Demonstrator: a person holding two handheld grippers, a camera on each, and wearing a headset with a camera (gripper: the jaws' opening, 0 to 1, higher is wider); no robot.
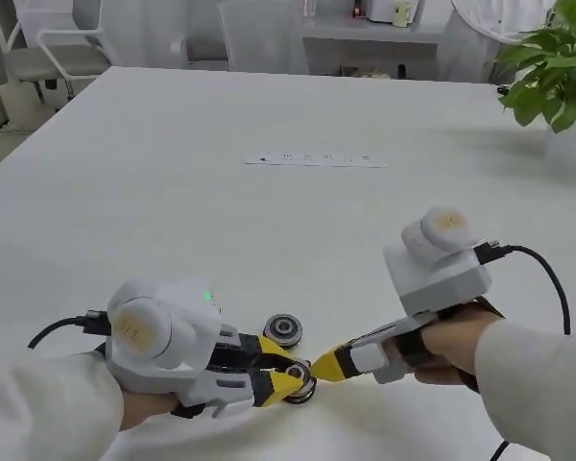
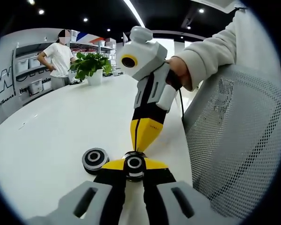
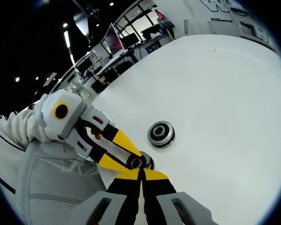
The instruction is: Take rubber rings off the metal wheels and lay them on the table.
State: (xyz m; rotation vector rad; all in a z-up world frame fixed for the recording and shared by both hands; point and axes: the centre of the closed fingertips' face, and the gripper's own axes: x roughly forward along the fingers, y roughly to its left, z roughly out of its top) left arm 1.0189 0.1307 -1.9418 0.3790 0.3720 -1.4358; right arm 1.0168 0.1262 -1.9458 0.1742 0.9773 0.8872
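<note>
A metal wheel [image 1: 300, 380] with a black rubber ring sits low over the white table [image 1: 269, 221], and my left gripper [image 1: 293, 377] is shut on it. The left gripper view has the same wheel [image 2: 134, 163] between its yellow jaw tips. My right gripper [image 1: 324, 366] is shut, its pointed tip pressed against the wheel's rim from the right; I cannot tell whether it pinches the ring. From the right gripper view, its tip [image 3: 141, 172] meets the held wheel [image 3: 139, 162]. A second ringed wheel [image 1: 284, 328] lies flat just beyond.
A flush socket strip [image 1: 317, 159] is set in the table's middle. A potted plant [image 1: 552, 67] stands at the far right corner. Chairs [image 1: 48, 43] line the far side. A mesh chair [image 2: 234, 140] is close behind me, and a person [image 2: 58, 56] stands by shelves.
</note>
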